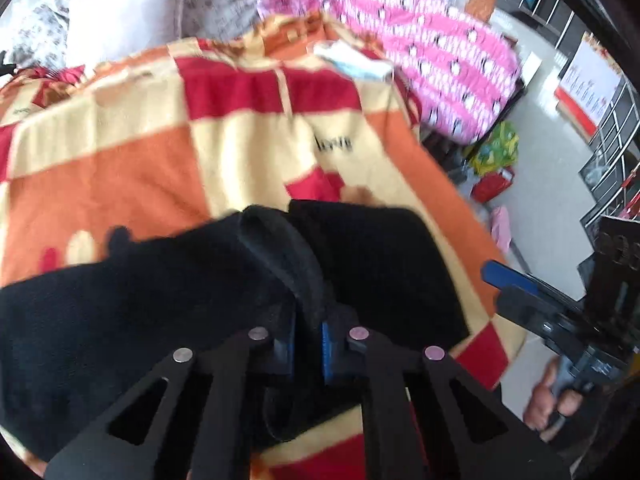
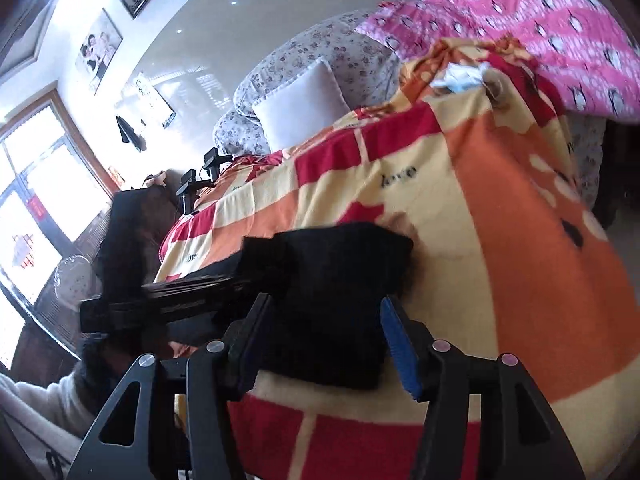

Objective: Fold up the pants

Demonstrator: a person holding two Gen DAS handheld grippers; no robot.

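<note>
Black pants (image 1: 380, 264) lie bunched on an orange, red and cream checked blanket (image 1: 120, 168). In the left wrist view my left gripper (image 1: 308, 340) is shut on a raised fold of the pants, which stands up between the blue pads. My right gripper (image 1: 500, 284) shows at the right edge of that view, held by a hand, off the blanket's corner. In the right wrist view my right gripper (image 2: 324, 344) stands open, its fingers either side of the near end of the pants (image 2: 340, 280). The left gripper (image 2: 224, 284) reaches into the pants from the left.
A pink patterned quilt (image 1: 440, 52) is heaped at the far side, with a white pillow (image 1: 124, 20) on a floral sofa. A small white-blue cloth (image 1: 352, 60) lies on the blanket. Bags (image 1: 496, 148) and a metal railing (image 1: 612, 140) stand on the floor to the right.
</note>
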